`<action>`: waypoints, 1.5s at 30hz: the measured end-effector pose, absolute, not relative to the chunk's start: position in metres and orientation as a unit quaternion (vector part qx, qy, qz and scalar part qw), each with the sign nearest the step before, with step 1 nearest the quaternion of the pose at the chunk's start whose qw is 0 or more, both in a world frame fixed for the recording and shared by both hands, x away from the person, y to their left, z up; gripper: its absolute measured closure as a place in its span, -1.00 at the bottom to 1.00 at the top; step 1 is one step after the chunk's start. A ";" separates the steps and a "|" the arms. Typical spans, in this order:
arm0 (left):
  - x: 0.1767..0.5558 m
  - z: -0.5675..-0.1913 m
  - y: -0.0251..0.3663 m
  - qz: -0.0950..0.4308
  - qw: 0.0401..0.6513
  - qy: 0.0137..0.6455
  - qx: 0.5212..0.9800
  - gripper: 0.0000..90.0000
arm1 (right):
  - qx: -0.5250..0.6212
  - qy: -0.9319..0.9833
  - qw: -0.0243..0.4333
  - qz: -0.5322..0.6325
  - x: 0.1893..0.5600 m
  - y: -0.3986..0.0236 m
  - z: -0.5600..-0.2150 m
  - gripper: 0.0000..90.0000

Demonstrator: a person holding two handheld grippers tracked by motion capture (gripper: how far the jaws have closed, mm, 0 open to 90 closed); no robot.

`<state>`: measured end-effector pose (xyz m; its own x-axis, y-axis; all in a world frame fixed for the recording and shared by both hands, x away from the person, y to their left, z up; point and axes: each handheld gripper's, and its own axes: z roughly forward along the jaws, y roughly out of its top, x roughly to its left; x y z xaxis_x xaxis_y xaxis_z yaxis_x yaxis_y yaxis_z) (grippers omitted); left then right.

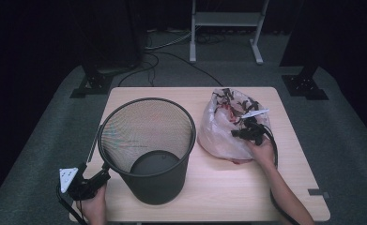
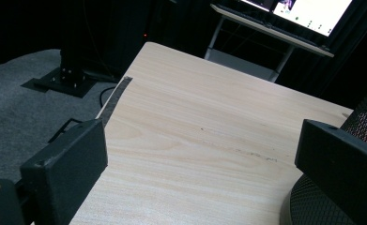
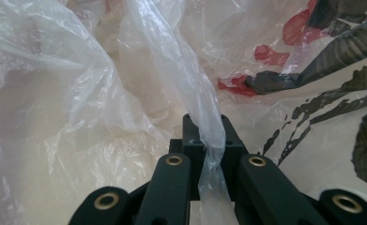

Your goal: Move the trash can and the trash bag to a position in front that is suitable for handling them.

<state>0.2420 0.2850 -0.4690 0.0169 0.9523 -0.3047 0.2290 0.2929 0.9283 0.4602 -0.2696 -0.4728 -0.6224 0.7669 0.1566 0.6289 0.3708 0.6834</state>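
One plastic bag (image 1: 225,126) is pinched in the right gripper (image 1: 248,132); one mesh bin (image 1: 146,147) adjoins the wide-open, empty left gripper (image 1: 107,173).

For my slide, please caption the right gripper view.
Right gripper shut on a twisted fold of the clear crinkled plastic bag.

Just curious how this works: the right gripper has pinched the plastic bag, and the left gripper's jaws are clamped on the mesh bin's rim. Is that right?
Not quite. The left gripper is open beside the mesh bin, as the left gripper view shows. The right gripper has indeed pinched the plastic bag.
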 end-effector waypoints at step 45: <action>0.247 -0.456 0.256 0.329 0.541 0.585 0.507 -0.92 | 0.466 0.783 0.121 0.395 0.376 -0.356 -0.481 0.96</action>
<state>0.2474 0.2564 -0.4556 0.0990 0.9489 -0.2996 0.2380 0.2698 0.9330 0.3756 -0.3557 -0.4813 -0.5373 0.8243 0.1785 0.6334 0.2546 0.7307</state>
